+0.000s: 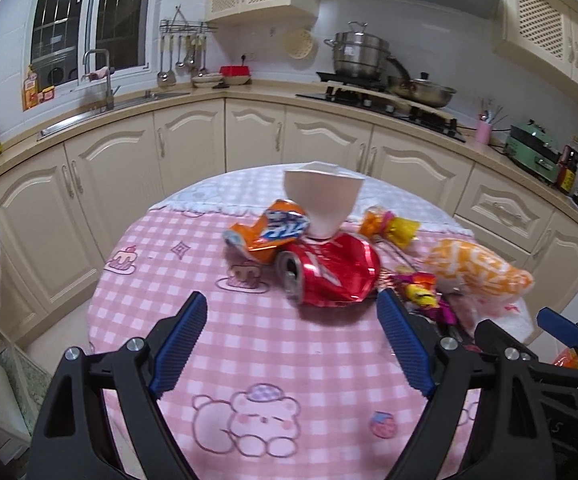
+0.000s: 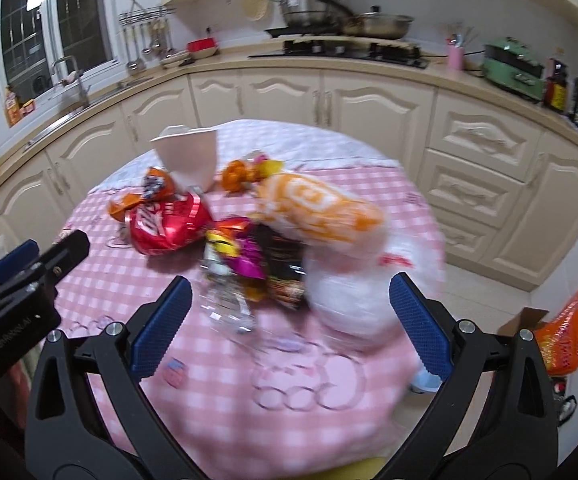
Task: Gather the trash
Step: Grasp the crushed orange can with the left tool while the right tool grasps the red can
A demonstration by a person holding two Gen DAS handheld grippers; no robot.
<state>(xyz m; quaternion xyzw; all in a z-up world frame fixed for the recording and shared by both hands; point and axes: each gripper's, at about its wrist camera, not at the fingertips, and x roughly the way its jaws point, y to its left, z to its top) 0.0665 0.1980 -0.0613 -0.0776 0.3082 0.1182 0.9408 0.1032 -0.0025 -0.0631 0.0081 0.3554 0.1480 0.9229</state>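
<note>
Both grippers, left and right, have wide, empty jaws; the crushed red can lies just beyond the left jaws.

A pink checked cloth with cartoon bears covers the bench. Behind it run cream cabinets, a sink tap, hanging ladles, steel pots on the hob, and what looks like a green appliance.

Left gripper and right gripper side by side, jaws spread wide, nothing between either pair.
</note>
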